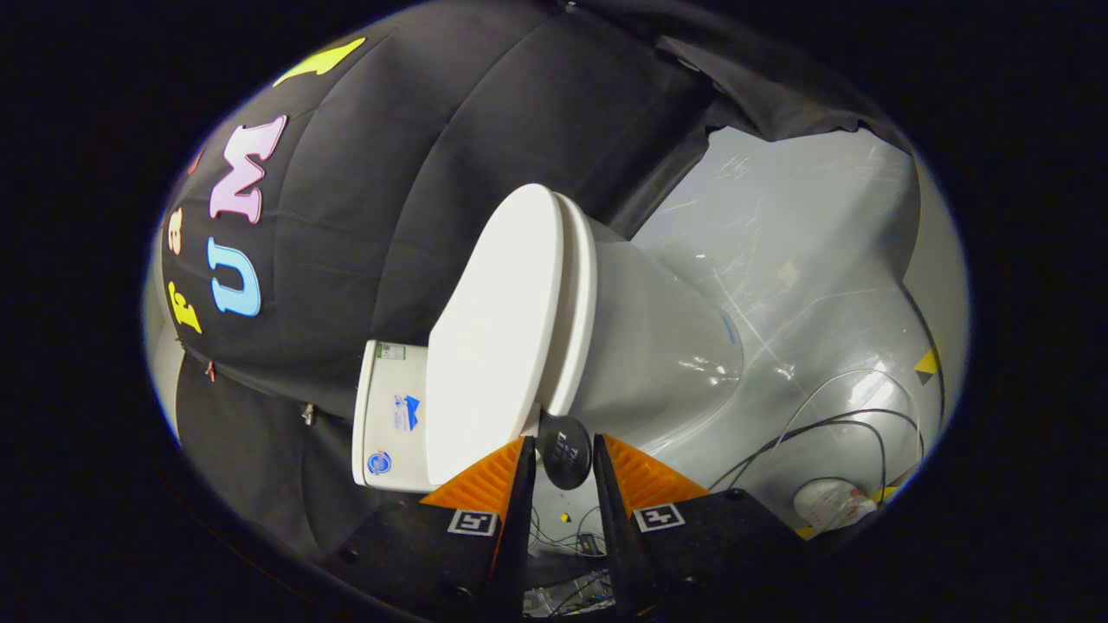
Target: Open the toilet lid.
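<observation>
Lighting is bright and even beyond the gripper [564,450], with white glare streaks on the glossy grey floor [805,260] and small highlights on the toilet bowl [666,346]. The black cloth wall [389,216] stays dim. Focus is sharp (fisheye bending grows outward); the orange fingers [485,484] are well lit.

A white toilet [640,346] fills the middle of the frame, tilted sideways, its white lid [493,333] closed flat against the seat beneath it.
</observation>
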The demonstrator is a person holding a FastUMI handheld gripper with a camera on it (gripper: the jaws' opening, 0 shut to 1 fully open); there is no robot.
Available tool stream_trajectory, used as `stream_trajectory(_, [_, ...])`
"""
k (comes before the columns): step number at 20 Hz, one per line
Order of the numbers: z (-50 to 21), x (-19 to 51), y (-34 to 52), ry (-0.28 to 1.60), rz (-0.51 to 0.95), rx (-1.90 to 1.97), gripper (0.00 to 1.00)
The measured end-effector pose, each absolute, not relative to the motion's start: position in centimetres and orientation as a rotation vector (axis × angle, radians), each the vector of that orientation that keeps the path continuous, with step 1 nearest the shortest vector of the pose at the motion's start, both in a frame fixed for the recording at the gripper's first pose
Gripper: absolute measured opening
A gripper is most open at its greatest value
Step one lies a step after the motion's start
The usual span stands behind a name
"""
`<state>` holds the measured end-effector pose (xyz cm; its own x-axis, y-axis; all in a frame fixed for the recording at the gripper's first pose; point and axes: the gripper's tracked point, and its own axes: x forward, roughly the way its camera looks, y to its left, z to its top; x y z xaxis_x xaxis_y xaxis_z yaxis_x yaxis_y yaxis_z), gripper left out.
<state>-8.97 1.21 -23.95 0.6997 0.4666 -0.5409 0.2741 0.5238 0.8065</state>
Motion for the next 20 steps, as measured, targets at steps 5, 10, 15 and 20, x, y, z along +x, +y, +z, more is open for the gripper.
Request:
stream_trajectory(5, [-24.6, -9.1, 0.4, 0.84, 0.102, 1.076, 0.26])
stream_trajectory(10, [-24.7, -9.1, 0.7, 0.819, 0.115, 1.111, 0.18])
stream_trajectory(15, [-24.3, -8.9, 0.4, 0.816, 0.098, 1.127, 0.05])
stream_trajectory(20, [-22.5, -9.0, 0.4, 0.808, 0.09, 1.086, 0.05])
